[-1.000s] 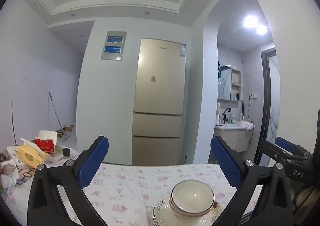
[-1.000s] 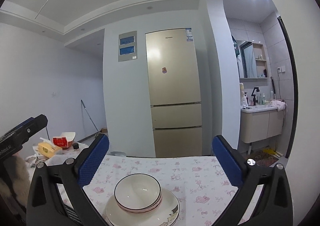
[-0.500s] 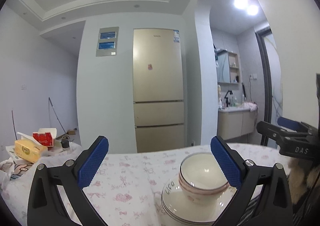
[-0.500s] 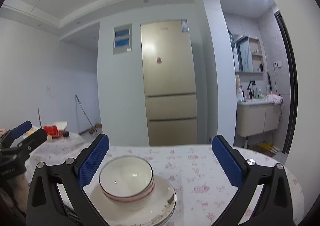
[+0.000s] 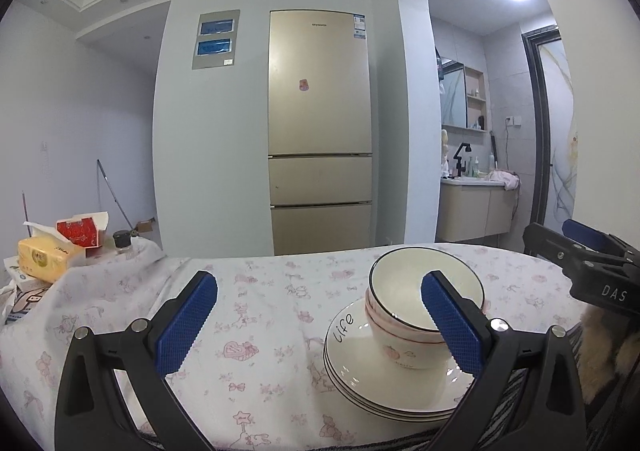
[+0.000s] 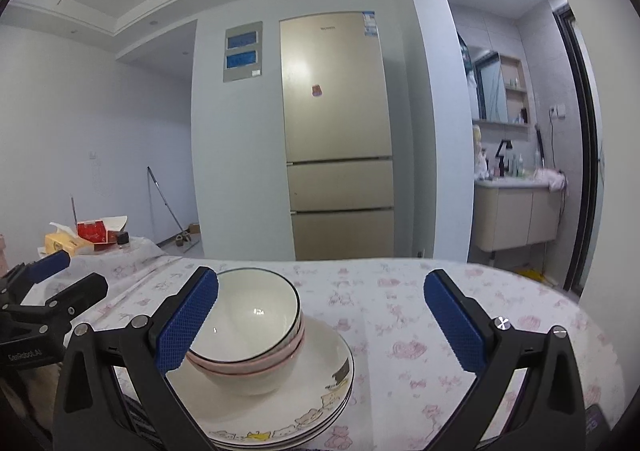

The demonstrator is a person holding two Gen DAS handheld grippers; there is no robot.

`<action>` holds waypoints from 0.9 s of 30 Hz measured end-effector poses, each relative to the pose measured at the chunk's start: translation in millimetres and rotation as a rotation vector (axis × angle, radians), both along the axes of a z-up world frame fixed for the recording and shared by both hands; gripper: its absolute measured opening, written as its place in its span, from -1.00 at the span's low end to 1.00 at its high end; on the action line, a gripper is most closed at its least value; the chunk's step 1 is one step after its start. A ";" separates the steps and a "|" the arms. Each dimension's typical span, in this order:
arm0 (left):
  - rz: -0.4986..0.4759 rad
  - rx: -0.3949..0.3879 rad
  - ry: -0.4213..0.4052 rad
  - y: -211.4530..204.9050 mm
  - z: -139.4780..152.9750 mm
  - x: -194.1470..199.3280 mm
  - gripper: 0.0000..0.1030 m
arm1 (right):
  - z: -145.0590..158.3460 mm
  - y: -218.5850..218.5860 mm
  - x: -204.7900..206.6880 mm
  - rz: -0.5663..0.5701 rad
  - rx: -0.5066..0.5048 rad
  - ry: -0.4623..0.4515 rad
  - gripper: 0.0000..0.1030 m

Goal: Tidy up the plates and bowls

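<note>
A stack of cream bowls [image 5: 404, 315] [image 6: 250, 331] sits nested on a stack of white plates [image 5: 360, 379] [image 6: 320, 391] on the table with a pink-patterned cloth [image 5: 260, 331] [image 6: 420, 331]. My left gripper [image 5: 318, 321] is open and empty, just above the near edge, with its right finger in front of the bowls. My right gripper [image 6: 320, 321] is open and empty, with its left finger in front of the bowls. Each gripper shows at the edge of the other's view, the right one [image 5: 592, 263] and the left one [image 6: 44, 303].
A yellow tissue pack [image 5: 44, 255], a red box [image 5: 80, 231] and a small dark-capped bottle [image 5: 122, 243] lie at the table's far left. A gold fridge [image 5: 320, 131] stands behind the table. A washbasin alcove [image 5: 476, 203] is at the right.
Both grippers have tilted down and come closer to the table, so the bowls and plates appear larger and higher in both views. Both stay open.
</note>
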State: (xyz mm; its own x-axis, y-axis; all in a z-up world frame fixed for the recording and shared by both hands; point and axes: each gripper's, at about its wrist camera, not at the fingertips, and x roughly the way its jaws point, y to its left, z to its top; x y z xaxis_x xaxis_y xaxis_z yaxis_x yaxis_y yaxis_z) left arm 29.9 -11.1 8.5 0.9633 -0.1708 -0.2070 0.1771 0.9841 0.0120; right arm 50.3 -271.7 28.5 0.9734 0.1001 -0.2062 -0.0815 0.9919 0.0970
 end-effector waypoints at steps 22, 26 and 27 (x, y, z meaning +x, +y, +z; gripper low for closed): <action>0.056 -0.029 -0.039 9.5 1.9 -6.9 1.00 | -8.4 10.7 -14.1 -0.007 -0.058 -0.033 1.00; 0.056 -0.018 -0.047 6.6 2.0 -9.5 1.00 | -8.8 8.6 -14.5 -0.008 -0.045 -0.033 1.00; 0.056 -0.018 -0.049 6.3 1.9 -9.6 1.00 | -8.7 8.5 -14.4 -0.007 -0.045 -0.033 1.00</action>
State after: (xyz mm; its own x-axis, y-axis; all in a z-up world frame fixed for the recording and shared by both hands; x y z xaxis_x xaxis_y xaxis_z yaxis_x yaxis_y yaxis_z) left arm 20.3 -4.8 10.4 0.9803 -0.1199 -0.1571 0.1216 0.9926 0.0011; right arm 35.9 -263.1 19.8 0.9803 0.0846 -0.1783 -0.0769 0.9958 0.0494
